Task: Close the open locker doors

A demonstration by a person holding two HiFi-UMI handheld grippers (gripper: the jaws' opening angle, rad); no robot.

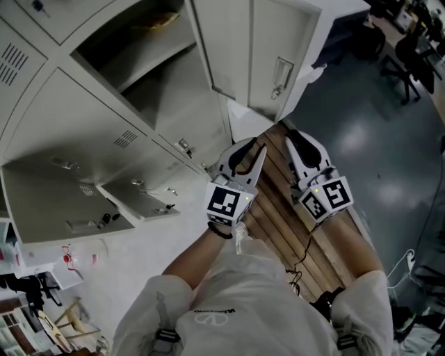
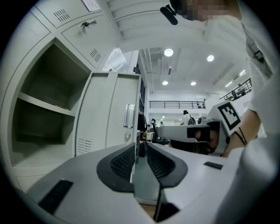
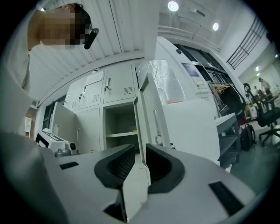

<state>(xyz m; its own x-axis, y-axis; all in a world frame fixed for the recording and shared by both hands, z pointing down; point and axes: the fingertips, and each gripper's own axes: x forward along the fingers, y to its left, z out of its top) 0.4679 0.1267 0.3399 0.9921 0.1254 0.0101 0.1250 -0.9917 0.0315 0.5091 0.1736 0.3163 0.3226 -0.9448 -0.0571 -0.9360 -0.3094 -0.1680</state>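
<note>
In the head view a tall grey locker [image 1: 139,62] stands open, its door [image 1: 257,55] swung out towards me with a latch handle [image 1: 281,73]. Two lower locker doors [image 1: 62,201] [image 1: 139,198] also hang open at the left. My left gripper [image 1: 252,149] and right gripper [image 1: 295,139] are side by side in front of the tall door, both open with nothing between the pads. The left gripper view has the open compartment [image 2: 43,109], the door [image 2: 111,113] and my left gripper [image 2: 140,157]. The right gripper view looks past my right gripper [image 3: 140,164] at the door's edge [image 3: 146,113].
I stand on a slatted wooden platform [image 1: 292,222] beside the lockers. Dark shiny floor lies to the right, with office chairs [image 1: 410,62] at the far top right. Something yellow [image 1: 160,19] lies on the open locker's upper shelf. Clutter sits at the lower left [image 1: 42,278].
</note>
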